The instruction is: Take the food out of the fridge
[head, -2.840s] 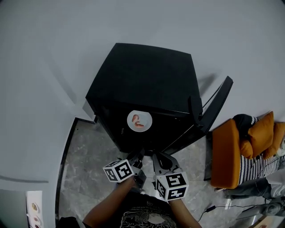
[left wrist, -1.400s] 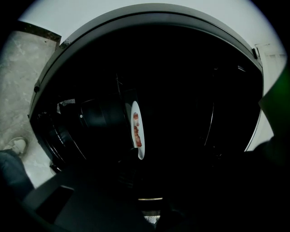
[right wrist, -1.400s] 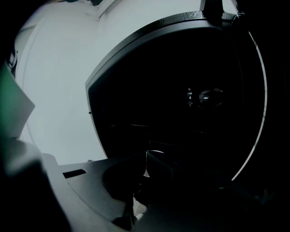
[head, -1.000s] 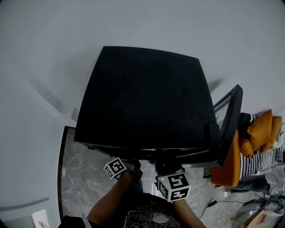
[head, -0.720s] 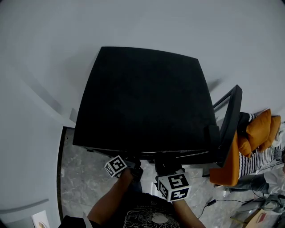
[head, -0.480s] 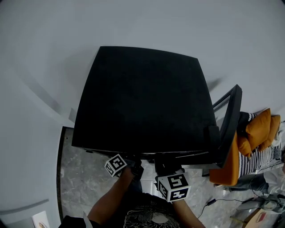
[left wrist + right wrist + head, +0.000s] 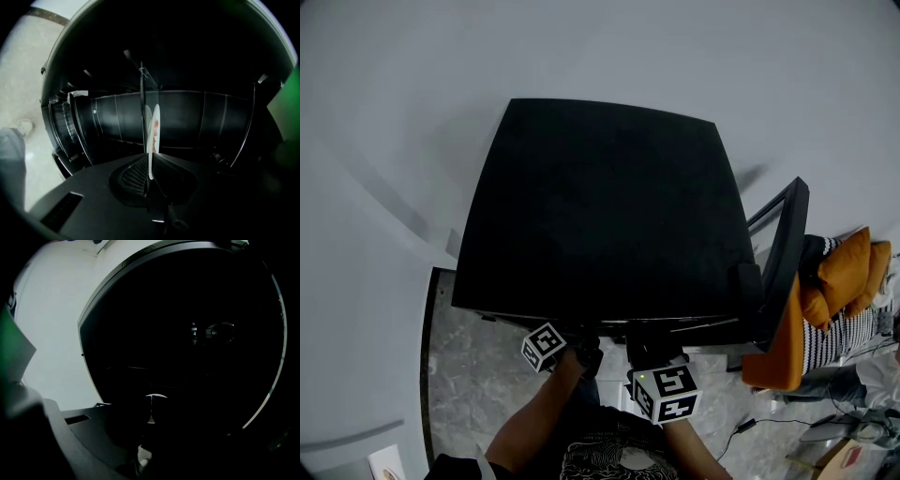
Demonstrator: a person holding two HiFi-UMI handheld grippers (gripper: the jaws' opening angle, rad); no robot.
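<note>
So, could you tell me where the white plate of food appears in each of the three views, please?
Head view: not in it; only the top of the black fridge shows.
Left gripper view: the plate stands edge-on at centre, gripped by the left claw.
Right gripper view: perhaps the pale arc at lower centre; too dark to be sure.
Shared landmark: the black fridge, its top from the head, its dark inside from both grippers.

An orange armchair (image 7: 780,347) stands on the grey marbled floor (image 7: 469,375). Two orange cushions (image 7: 848,267) lie at the armchair's far end, against a black-and-white striped cloth (image 7: 839,339) just to its right. A thin dark cable (image 7: 745,427) trails over the floor near the armchair's near end. Behind the armchair rises a plain pale wall (image 7: 600,47).
</note>
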